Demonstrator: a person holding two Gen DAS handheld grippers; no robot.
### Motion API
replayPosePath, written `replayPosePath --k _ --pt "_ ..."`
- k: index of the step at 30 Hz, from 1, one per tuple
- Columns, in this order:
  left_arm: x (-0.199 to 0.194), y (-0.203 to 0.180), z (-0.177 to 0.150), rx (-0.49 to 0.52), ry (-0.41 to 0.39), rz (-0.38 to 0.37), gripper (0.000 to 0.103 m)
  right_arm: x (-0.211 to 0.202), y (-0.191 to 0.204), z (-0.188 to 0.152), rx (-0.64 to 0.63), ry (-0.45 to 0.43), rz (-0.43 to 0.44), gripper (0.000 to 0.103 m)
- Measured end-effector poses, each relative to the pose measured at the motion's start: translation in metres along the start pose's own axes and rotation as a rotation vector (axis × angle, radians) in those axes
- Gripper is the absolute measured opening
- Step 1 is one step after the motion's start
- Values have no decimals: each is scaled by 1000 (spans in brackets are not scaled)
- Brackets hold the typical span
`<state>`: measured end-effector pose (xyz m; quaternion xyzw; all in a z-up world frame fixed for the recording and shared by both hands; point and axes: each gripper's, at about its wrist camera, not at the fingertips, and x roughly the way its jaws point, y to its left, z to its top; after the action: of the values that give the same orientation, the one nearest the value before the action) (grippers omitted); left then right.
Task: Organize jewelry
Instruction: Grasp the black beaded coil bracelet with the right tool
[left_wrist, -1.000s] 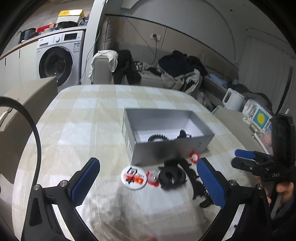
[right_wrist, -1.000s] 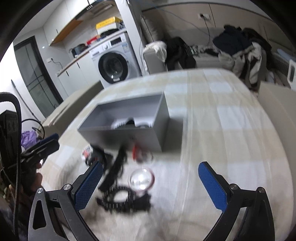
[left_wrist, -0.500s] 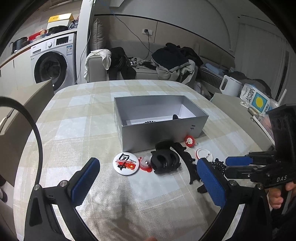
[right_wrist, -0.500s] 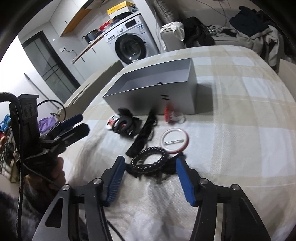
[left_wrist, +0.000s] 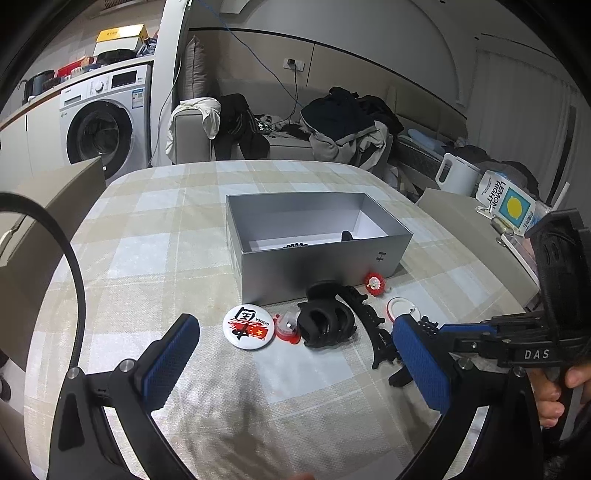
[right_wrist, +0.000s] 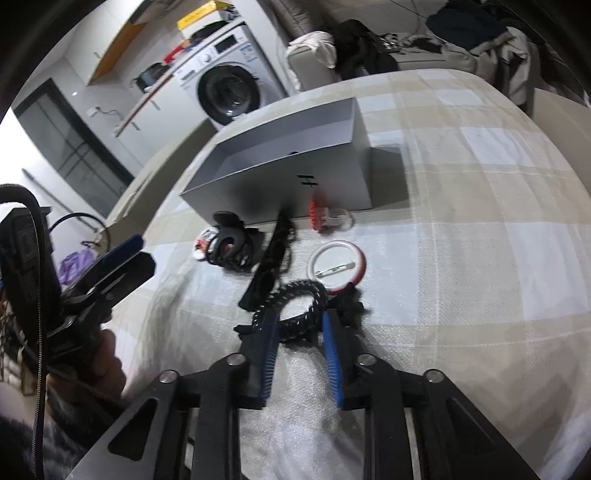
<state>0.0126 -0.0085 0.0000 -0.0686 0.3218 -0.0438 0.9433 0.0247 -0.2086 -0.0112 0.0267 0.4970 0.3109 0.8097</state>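
On the checked tablecloth, a black spiral hair tie (right_wrist: 295, 295) lies between the blue pads of my right gripper (right_wrist: 299, 315). The jaws are closing and the pads press its near loop. A white-and-red pin badge (right_wrist: 338, 266) lies face down just beyond it, beside a long black hair clip (right_wrist: 273, 254). Further on are a black claw clip (left_wrist: 325, 323), a round printed badge (left_wrist: 249, 326) and a red flower ring (left_wrist: 375, 283). All lie in front of the open grey box (left_wrist: 314, 266), which holds a few dark pieces. My left gripper (left_wrist: 295, 326) hovers open above the claw clip, holding nothing.
A small red-and-white trinket (left_wrist: 287, 325) sits between the printed badge and the claw clip. A white kettle (left_wrist: 456, 175) and a lemon carton (left_wrist: 511, 206) stand on a side surface to the right. A washing machine (left_wrist: 101, 131) and a clothes-strewn sofa (left_wrist: 332, 129) are behind the table.
My right gripper came down over the spiral hair tie and went from wide open to nearly closed around it. The left gripper stayed open and barely moved.
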Motion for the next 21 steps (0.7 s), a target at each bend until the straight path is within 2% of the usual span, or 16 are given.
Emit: replayPosePath --k 2,8,10,13,17,18,20,21 --pt "0 1 0 0 -4 6 102 1 1 2 21 1 -9 1" --pt "-3 6 2 -4 -9 9 102 -10 9 7 18 -46 -53 0" --pt "-4 8 2 -11 -13 11 102 -11 11 9 13 -31 -62 0" --pt "-5 11 3 -14 -17 2 102 -5 14 13 5 1 -92 3" --pt "-7 12 5 7 -29 12 102 3 27 21 -71 14 -157 6" --pt "-6 12 5 18 -29 19 102 8 29 24 -92 32 -157 9" --pt "-5 11 3 37 -29 26 102 17 31 27 -126 55 -173 21" --pt "-4 12 3 37 -25 29 102 22 33 29 -148 74 -186 22"
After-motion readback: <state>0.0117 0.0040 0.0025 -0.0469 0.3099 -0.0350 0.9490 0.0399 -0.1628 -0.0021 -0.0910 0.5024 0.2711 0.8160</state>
